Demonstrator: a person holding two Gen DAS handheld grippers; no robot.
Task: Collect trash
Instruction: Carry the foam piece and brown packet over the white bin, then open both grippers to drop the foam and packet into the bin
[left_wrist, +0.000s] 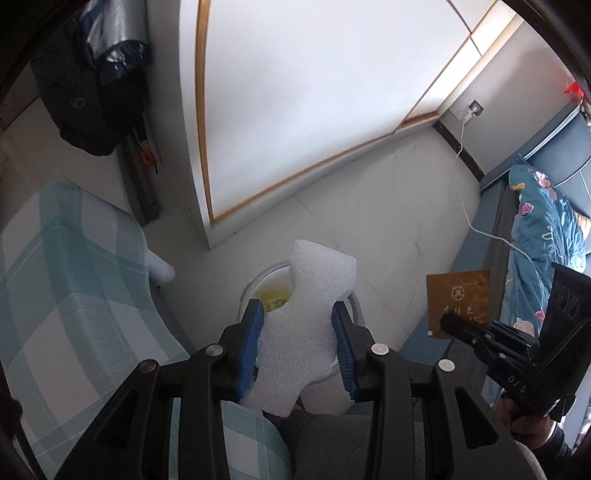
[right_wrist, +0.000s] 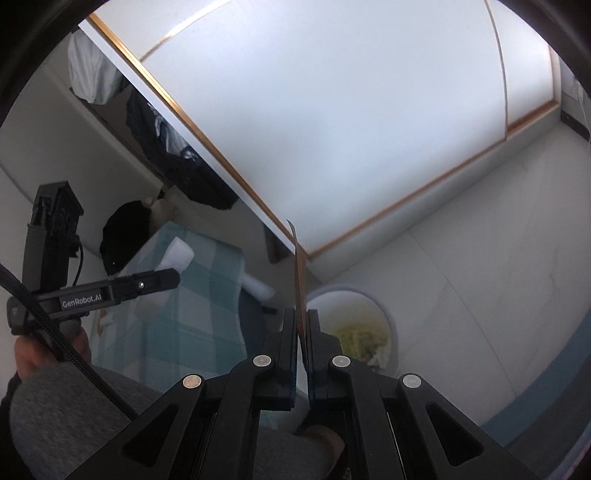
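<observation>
While both loads hang over the bin, release is best judged item by item: bring each piece squarely above the opening, then part the jaws.

Left gripper: part-open, blue pads pinching a foam sheet; white, pebbled, soft, notched outline, directly above the rim.

Right gripper: fully closed on a wrapper; brown, glossy, flat, square, printed emblem; held off to one side of the bin, so it likely needs shifting across first.

Bin: white, round, smooth plastic, yellowish scraps inside, standing on pale floor.
</observation>
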